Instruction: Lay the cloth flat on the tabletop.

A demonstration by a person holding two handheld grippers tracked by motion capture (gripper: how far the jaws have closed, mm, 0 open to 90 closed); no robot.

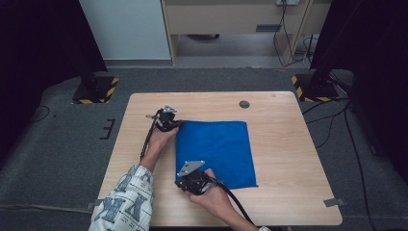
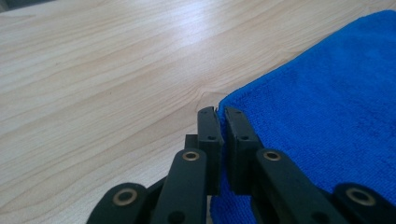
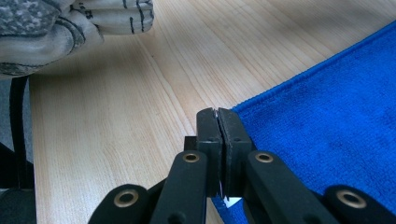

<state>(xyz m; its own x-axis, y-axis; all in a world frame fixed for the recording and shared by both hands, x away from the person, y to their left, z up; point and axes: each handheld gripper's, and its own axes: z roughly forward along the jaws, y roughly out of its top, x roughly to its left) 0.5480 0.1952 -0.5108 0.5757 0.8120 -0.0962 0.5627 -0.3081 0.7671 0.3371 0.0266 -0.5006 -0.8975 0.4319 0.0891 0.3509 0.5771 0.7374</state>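
High view shows the blue cloth (image 1: 215, 152) lying flat and spread in the middle of the tabletop (image 1: 284, 159), a near-square sheet with its slightly longer run from the far edge toward the person. Its left edge is the one that matters: both grippers sit on it, the left gripper (image 1: 174, 124) at the far-left corner, the right gripper (image 1: 185, 179) at the near-left corner. The cloth reaches away to the right of both, so a fold would likely carry this edge rightward. In the left gripper view the jaws are drawn nearly together, nipping the corner of the cloth (image 2: 327, 107); in the right gripper view they are pressed tight on the cloth's hem (image 3: 336, 116). The fabric looks soft, fine-piled and limp, a saturated blue.
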